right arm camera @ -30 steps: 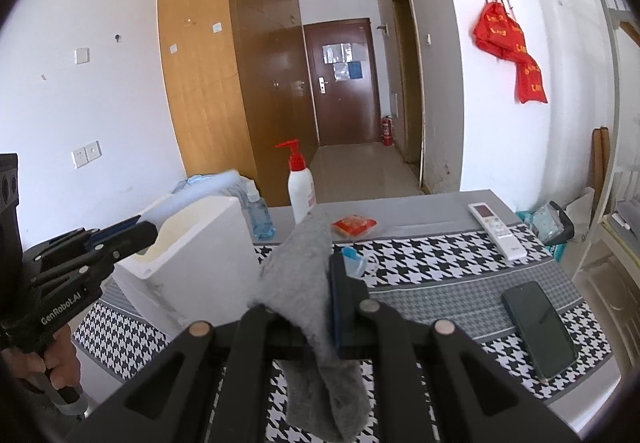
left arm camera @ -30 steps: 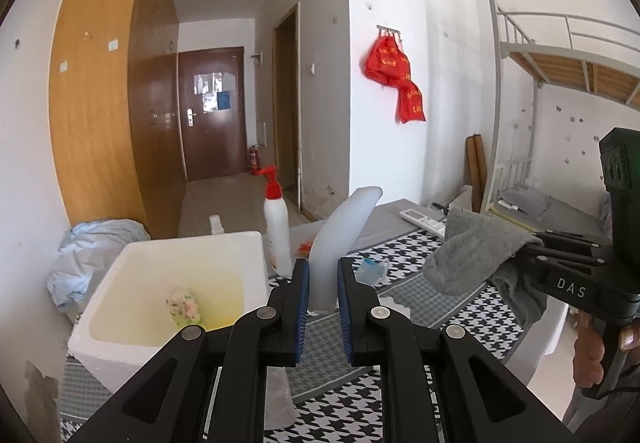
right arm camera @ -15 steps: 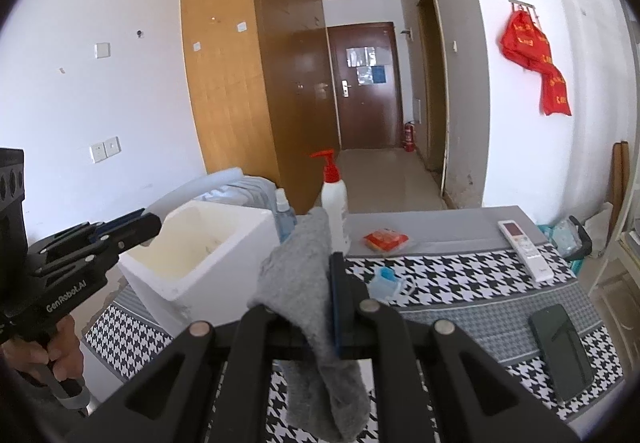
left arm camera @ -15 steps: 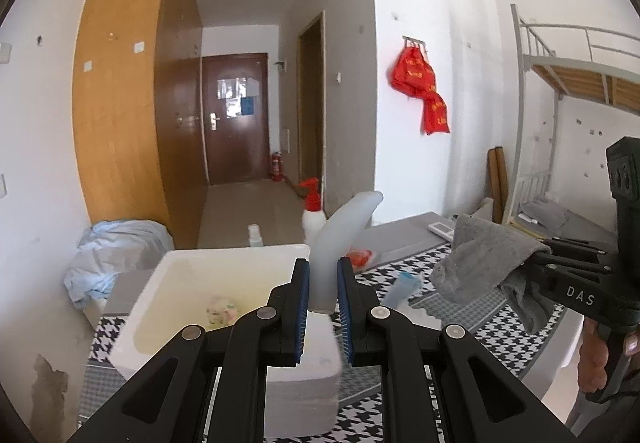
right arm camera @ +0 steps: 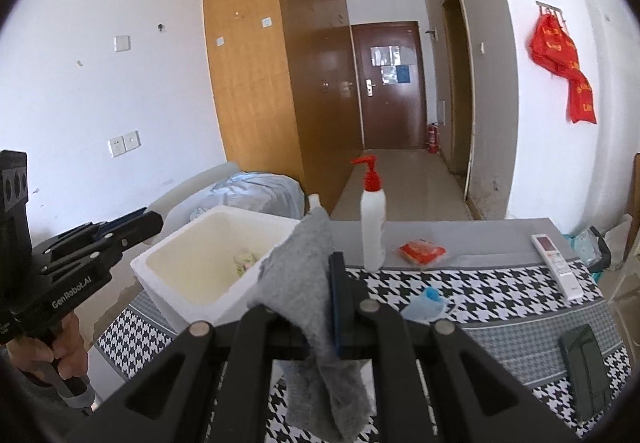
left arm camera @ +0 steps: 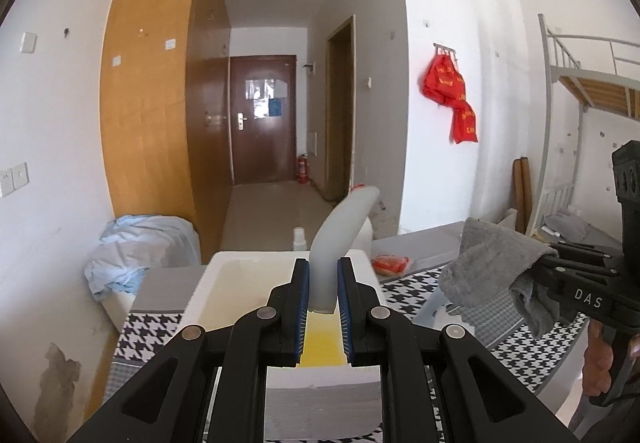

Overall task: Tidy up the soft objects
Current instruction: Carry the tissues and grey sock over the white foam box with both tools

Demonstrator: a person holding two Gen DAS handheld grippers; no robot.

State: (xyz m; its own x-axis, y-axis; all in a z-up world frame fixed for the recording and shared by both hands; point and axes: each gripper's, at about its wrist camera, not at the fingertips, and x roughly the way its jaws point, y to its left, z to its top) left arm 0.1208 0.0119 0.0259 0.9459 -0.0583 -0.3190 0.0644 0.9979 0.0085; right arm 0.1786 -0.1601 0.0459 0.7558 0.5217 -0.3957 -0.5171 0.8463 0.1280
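Note:
My left gripper (left arm camera: 323,288) is shut on a pale white foam strip (left arm camera: 340,231) that curves up and to the right, held above the white foam box (left arm camera: 208,283). My right gripper (right arm camera: 320,275) is shut on a grey cloth (right arm camera: 304,267) that drapes over its left finger and hangs below. In the left wrist view that grey cloth (left arm camera: 488,263) and the right gripper (left arm camera: 552,267) sit at the right. The left gripper (right arm camera: 148,221) shows at the left of the right wrist view, beside the foam box (right arm camera: 192,279), which holds a small pale soft item (right arm camera: 244,261).
On the houndstooth tablecloth (right arm camera: 480,295) stand a white pump bottle (right arm camera: 373,239), a red packet (right arm camera: 421,252), a blue-and-clear item (right arm camera: 426,307), a white remote (right arm camera: 558,267) and a dark phone (right arm camera: 582,367). A light blue bundle (left arm camera: 136,247) lies left of the table.
Both grippers have swung left toward the foam box, keeping their loads. The box now sits straight under the left gripper and nearer the middle of the right wrist view.

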